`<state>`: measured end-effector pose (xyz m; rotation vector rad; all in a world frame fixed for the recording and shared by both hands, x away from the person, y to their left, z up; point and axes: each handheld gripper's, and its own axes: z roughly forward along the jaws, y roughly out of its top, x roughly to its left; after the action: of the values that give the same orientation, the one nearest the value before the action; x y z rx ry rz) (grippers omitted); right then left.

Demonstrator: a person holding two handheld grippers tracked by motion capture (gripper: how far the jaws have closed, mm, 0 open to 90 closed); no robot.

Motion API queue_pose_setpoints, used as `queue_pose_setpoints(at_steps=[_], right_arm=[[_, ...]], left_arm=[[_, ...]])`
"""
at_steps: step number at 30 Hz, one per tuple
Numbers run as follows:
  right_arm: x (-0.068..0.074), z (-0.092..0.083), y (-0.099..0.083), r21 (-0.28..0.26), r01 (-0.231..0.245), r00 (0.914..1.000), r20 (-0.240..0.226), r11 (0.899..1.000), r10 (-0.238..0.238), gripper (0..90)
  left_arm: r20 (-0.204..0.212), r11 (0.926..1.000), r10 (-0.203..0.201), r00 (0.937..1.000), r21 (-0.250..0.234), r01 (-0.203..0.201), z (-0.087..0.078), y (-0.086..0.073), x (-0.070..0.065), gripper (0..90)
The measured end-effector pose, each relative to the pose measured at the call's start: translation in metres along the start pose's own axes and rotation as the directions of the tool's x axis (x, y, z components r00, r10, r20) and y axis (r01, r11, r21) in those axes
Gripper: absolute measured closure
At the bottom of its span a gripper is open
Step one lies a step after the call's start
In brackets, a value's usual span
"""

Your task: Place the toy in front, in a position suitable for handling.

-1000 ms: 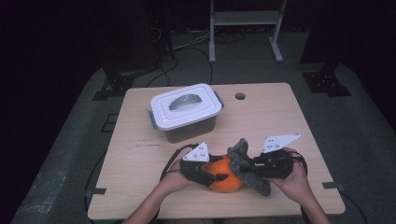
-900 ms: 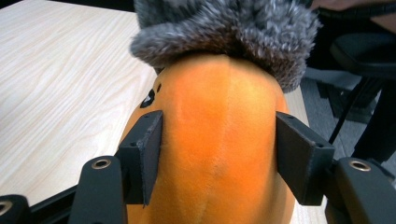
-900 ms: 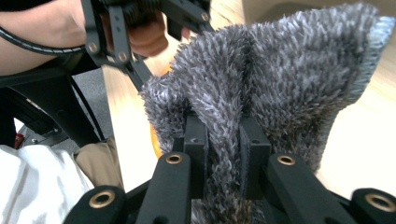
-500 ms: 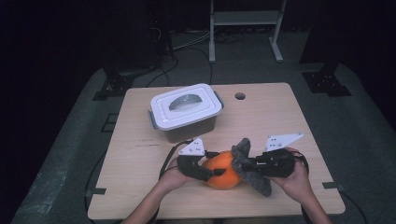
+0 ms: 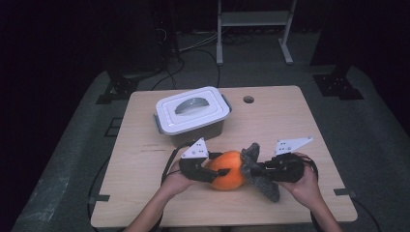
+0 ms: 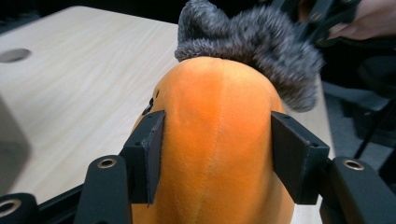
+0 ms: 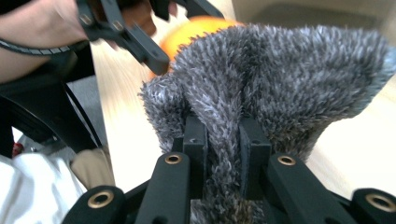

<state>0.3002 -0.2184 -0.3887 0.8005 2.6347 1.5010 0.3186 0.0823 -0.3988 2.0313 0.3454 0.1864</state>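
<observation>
Orange rounded plush toy (image 6: 219, 140) with a grey fuzzy fabric piece (image 7: 280, 88) at one end lies near the front edge of the wooden counter (image 5: 290, 121). Left gripper (image 5: 212, 173): 2 jaws have just been closing and press the orange body. Right gripper (image 5: 258, 170): jaws clenched on the grey fabric.

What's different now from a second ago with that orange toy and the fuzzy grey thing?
The left gripper has just been closing its jaws around the orange plush ball. The right gripper stays clamped on the grey fuzzy cloth. The lidded white box has not moved.
</observation>
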Motion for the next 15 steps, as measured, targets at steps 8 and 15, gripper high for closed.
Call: queue_pose_setpoints(at_steps=[8,15], right_arm=[[-0.005,0.013,-0.001,-0.005,-0.029,0.9995,-0.009,1.0,0.029,75.2],[-0.017,0.005,-0.007,-0.019,-0.087,0.996,0.022,0.996,0.087,75.4]], left_arm=[[0.026,0.9994,0.003,0.9997,0.034,-0.004,0.008,-0.002,-0.004,35.4],[0.13,0.9975,0.025,0.9912,0.063,-0.033,0.012,-0.003,-0.009,34.6]])
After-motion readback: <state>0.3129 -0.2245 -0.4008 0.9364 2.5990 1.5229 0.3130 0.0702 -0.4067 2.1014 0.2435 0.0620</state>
